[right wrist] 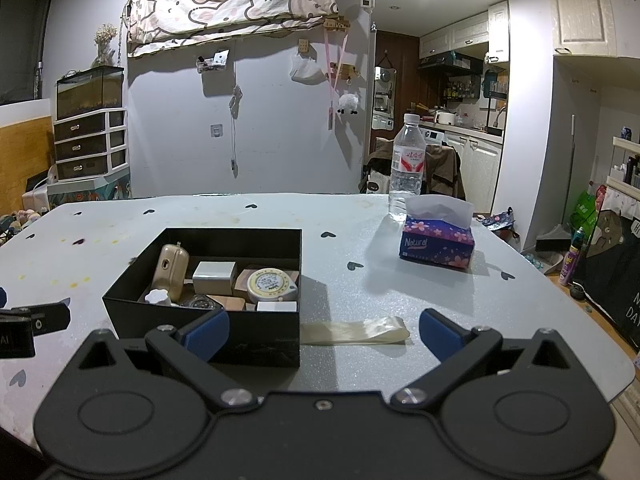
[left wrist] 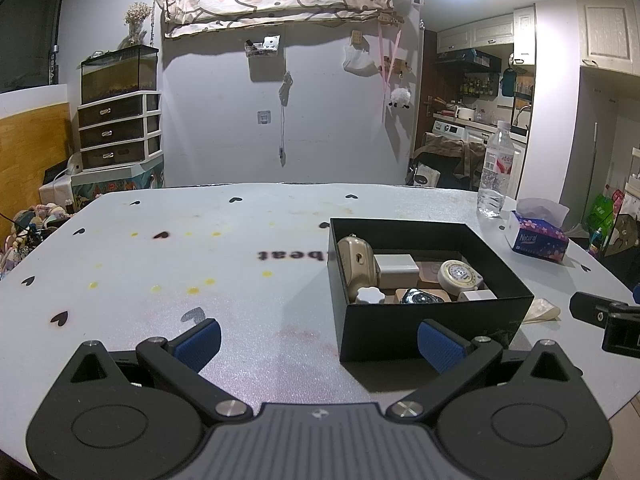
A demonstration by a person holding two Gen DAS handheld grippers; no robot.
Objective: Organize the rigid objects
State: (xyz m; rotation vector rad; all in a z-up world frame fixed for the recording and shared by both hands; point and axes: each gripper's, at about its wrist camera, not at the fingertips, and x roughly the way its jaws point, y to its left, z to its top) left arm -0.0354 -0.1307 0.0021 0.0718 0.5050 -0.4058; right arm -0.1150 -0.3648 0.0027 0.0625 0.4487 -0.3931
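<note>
A black open box (left wrist: 432, 320) (right wrist: 264, 336) stands on the white table (left wrist: 200, 272) (right wrist: 400, 280). Inside it lie a beige case (left wrist: 356, 268) (right wrist: 172, 272), a grey block (left wrist: 394, 270) (right wrist: 214, 278), a round tape measure (left wrist: 458, 276) (right wrist: 270, 286), a white knob (left wrist: 370, 295) (right wrist: 158, 297), a watch (left wrist: 420, 297) and a small white block (right wrist: 277, 306). My left gripper (left wrist: 318, 344) is open and empty, just before the box's near left corner. My right gripper (right wrist: 324, 334) is open and empty, at the box's near right corner. A cream flat strip (right wrist: 356, 332) (left wrist: 542, 310) lies beside the box, between the right fingers.
A water bottle (right wrist: 408, 164) (left wrist: 496, 168) and a tissue box (right wrist: 438, 244) (left wrist: 538, 240) stand at the table's far right. The other gripper shows at the frame edge in the left wrist view (left wrist: 608, 318) and in the right wrist view (right wrist: 28, 326). A wall lies behind the table.
</note>
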